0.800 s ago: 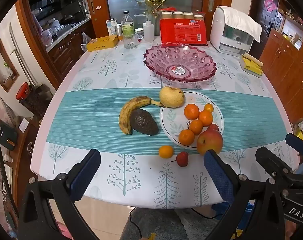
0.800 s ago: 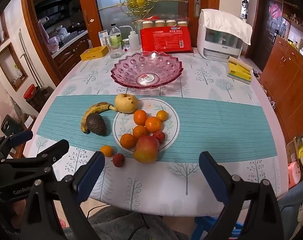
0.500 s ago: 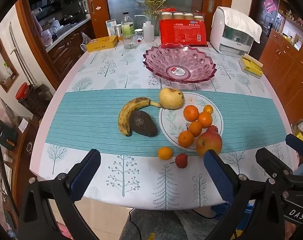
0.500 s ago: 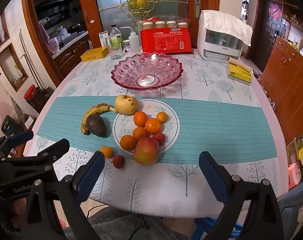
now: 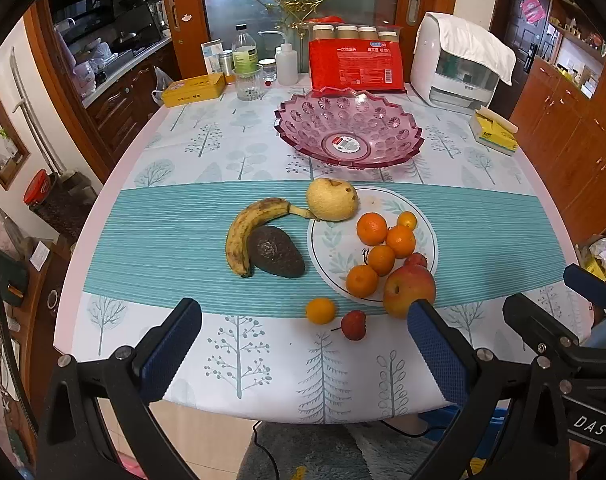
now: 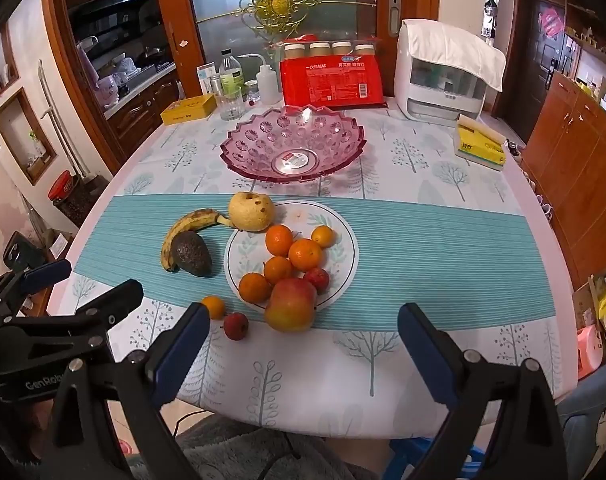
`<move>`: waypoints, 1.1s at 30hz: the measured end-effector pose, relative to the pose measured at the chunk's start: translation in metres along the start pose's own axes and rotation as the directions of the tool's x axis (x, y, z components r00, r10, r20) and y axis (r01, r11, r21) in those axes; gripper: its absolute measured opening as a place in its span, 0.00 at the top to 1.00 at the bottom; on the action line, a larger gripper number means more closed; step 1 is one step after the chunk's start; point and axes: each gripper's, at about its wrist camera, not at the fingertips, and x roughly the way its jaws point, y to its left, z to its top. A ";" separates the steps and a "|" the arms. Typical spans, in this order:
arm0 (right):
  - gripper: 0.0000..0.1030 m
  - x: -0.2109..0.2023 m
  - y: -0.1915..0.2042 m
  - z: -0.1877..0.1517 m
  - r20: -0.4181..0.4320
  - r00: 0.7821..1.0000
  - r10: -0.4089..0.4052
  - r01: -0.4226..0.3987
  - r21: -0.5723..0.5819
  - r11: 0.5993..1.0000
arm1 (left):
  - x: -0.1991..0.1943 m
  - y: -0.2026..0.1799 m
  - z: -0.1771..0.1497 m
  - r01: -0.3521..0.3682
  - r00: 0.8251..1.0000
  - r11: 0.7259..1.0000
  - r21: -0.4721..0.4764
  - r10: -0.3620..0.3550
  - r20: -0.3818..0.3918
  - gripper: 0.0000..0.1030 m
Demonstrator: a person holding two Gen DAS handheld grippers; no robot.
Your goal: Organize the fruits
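Both claws, the left gripper (image 5: 303, 344) and the right gripper (image 6: 303, 344), hang above the near edge of the table (image 5: 263, 368) with the jaws wide apart and nothing between them. The fruits lie in front of them: a banana (image 5: 243, 232) and an avocado (image 5: 277, 252) touch each other on the striped runner (image 5: 163, 240), a pear (image 5: 332, 200) sits on the rim of the plate (image 5: 335, 248), several oranges (image 5: 383, 240) are on the plate, an apple (image 5: 409, 290) leans over its near rim, and a small orange (image 5: 321, 311) and a small red fruit (image 5: 353, 325) rest on the cloth near the plate. The pink bowl (image 5: 349, 132) behind the plate has no fruit in it and is probably the goal. No fruit is taken yet, so the step in hand seems to be the first pick. For this it is wise to begin with a near loose fruit, to bring the jaws down on two sides of it and to close slowly. The small round fruits look smooth and may roll away, so the pads should meet them at the widest part. The avocado skin is dark and rough, which should help the grip. The banana is curved with brown spots and looks soft; a light squeeze at the middle is better. The bowl looks like hard clear plastic with a toothed rim, so fruit should be lowered over the rim, not dropped.
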 end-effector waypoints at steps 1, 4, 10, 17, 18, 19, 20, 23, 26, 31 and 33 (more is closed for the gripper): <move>0.07 0.000 0.000 0.001 0.001 1.000 -0.001 0.001 0.000 1.000 | 0.000 -0.001 0.000 -0.002 1.000 1.000 0.001 0.002 0.000 0.01; 0.07 -0.002 0.000 0.002 0.001 1.000 -0.001 0.001 -0.001 1.000 | 0.001 -0.001 0.002 0.003 1.000 1.000 -0.002 -0.003 -0.004 0.01; 0.07 0.000 0.000 0.005 0.005 1.000 0.005 -0.005 -0.004 1.000 | 0.001 -0.001 0.007 -0.003 1.000 1.000 -0.002 0.003 0.005 0.01; 0.07 -0.001 0.003 0.012 0.016 1.000 0.007 -0.007 -0.015 1.000 | -0.004 0.001 0.012 -0.009 0.999 1.000 -0.003 0.009 0.034 0.01; 0.07 -0.001 0.003 0.012 0.017 1.000 0.008 -0.008 -0.016 1.000 | -0.005 0.002 0.013 -0.011 0.999 1.000 -0.002 0.011 0.038 0.01; 0.07 -0.001 0.003 0.013 0.018 1.000 0.009 -0.009 -0.016 1.000 | -0.006 0.002 0.013 -0.014 0.999 1.000 -0.001 0.014 0.042 0.01; 0.07 -0.001 0.004 0.012 0.019 1.000 0.009 -0.009 -0.014 1.000 | -0.006 0.003 0.013 -0.017 0.999 1.000 0.001 0.017 0.043 0.01; 0.07 -0.001 0.004 0.013 0.017 1.000 0.010 -0.010 -0.014 1.000 | -0.006 0.004 0.013 -0.018 0.999 1.000 0.003 0.018 0.042 0.01; 0.07 0.000 0.005 0.015 0.019 1.000 0.012 -0.012 -0.019 1.000 | -0.006 0.004 0.013 -0.014 0.999 1.000 0.001 0.014 0.038 0.01; 0.07 0.001 0.008 0.015 0.026 1.000 0.014 -0.013 -0.031 0.999 | -0.004 0.006 0.014 -0.012 0.999 1.000 0.000 0.012 0.036 0.01; 0.07 0.002 0.008 0.015 0.026 1.000 0.013 -0.012 -0.030 0.999 | -0.004 0.006 0.014 -0.013 0.999 1.000 0.002 0.013 0.039 0.01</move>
